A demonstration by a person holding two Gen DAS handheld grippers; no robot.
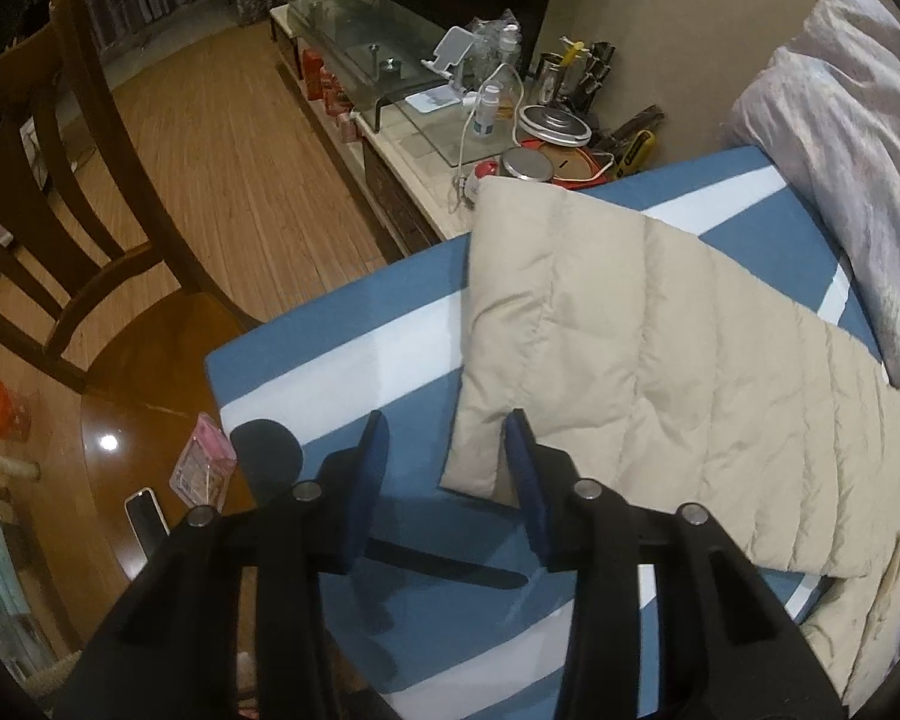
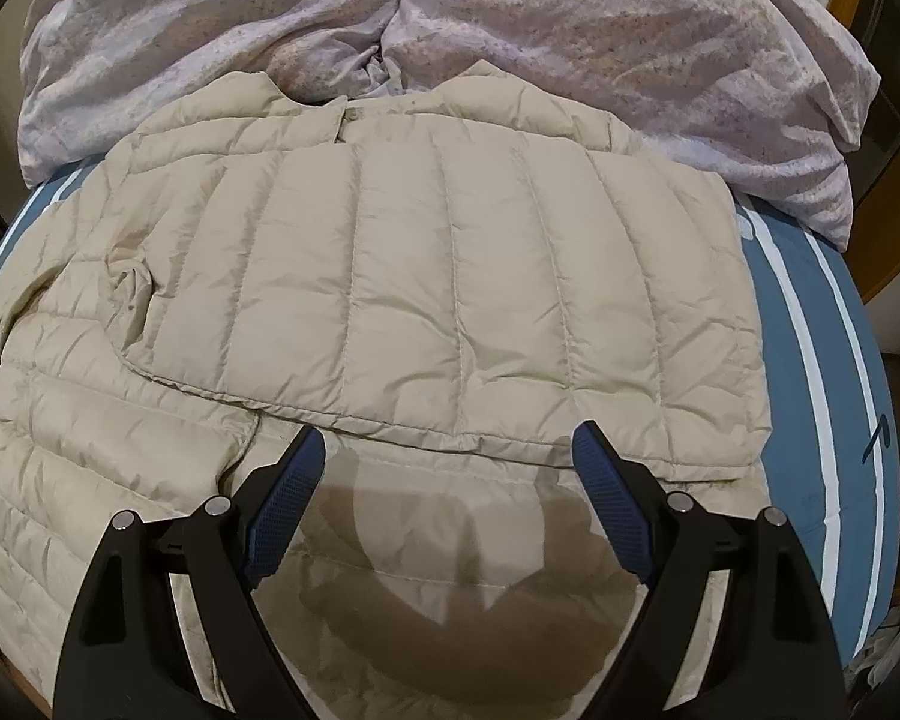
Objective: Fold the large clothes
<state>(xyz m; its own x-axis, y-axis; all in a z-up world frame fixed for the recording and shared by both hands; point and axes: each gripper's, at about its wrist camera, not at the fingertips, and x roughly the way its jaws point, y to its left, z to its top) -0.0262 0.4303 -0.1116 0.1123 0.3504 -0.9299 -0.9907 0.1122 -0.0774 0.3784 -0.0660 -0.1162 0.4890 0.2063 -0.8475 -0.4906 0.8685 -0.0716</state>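
Note:
A beige quilted down jacket point(image 2: 438, 300) lies on a blue bed sheet with white stripes point(image 2: 810, 324). One side is folded over its front. In the left wrist view the jacket's sleeve point(image 1: 630, 312) stretches across the sheet point(image 1: 330, 324), its cuff end near me. My left gripper point(image 1: 447, 438) is open and empty; the cuff corner lies between its fingers, just above the sheet. My right gripper point(image 2: 447, 450) is wide open and empty, hovering over the jacket's lower part near the folded edge.
A lilac duvet point(image 2: 510, 30) is bunched behind the jacket. Left of the bed stand a wooden chair point(image 1: 60, 192), a round wooden table point(image 1: 150, 408) with a phone point(image 1: 145, 519) and pink box, and a cluttered low cabinet point(image 1: 438, 120).

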